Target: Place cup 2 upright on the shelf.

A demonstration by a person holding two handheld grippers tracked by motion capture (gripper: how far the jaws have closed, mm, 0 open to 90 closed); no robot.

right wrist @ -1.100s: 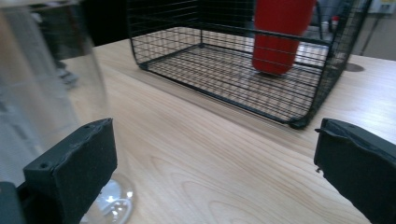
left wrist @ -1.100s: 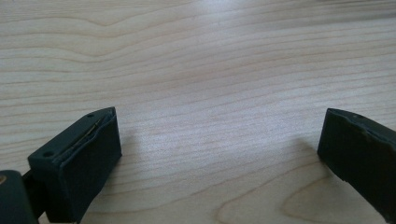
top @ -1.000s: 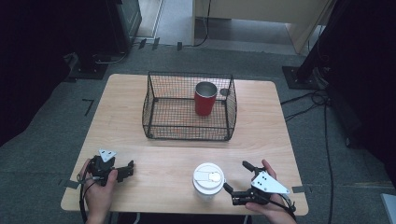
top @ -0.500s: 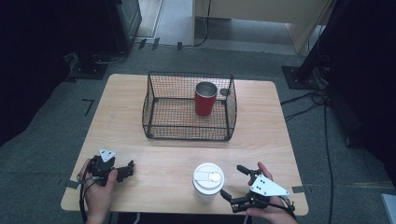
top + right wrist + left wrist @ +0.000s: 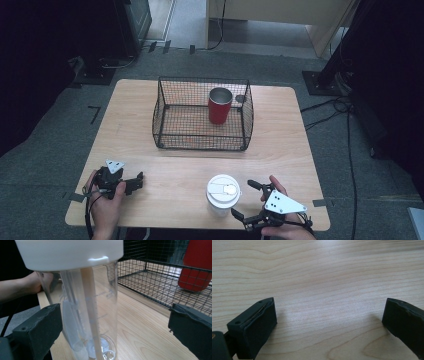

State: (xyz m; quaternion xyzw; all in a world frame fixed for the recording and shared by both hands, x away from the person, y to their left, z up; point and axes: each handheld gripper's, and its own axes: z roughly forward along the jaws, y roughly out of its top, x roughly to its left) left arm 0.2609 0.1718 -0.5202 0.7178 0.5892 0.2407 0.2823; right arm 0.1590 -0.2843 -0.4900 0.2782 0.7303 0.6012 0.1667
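Observation:
A clear plastic tumbler (image 5: 223,194) with a white lid stands near the table's front edge. In the right gripper view the tumbler (image 5: 85,305) rises close up between the two black jaws, nearer the left one, and touches neither. My right gripper (image 5: 242,199) is open just right of it, jaws pointing left at it. A red cup (image 5: 220,105) stands upright inside the black wire basket (image 5: 165,117). My left gripper (image 5: 136,182) rests open at the front left, over bare wood (image 5: 324,270), with nothing between its jaws (image 5: 329,322).
The wooden table (image 5: 175,165) has bare room between the basket and the front edge. In the right gripper view the basket (image 5: 150,272) and red cup (image 5: 197,267) lie beyond the tumbler, and the other hand (image 5: 22,290) shows at left. Cables cross the floor at right.
My right gripper has slid left toward the tumbler, bringing its open jaws to either side of it. The left gripper, tumbler and basket have not moved.

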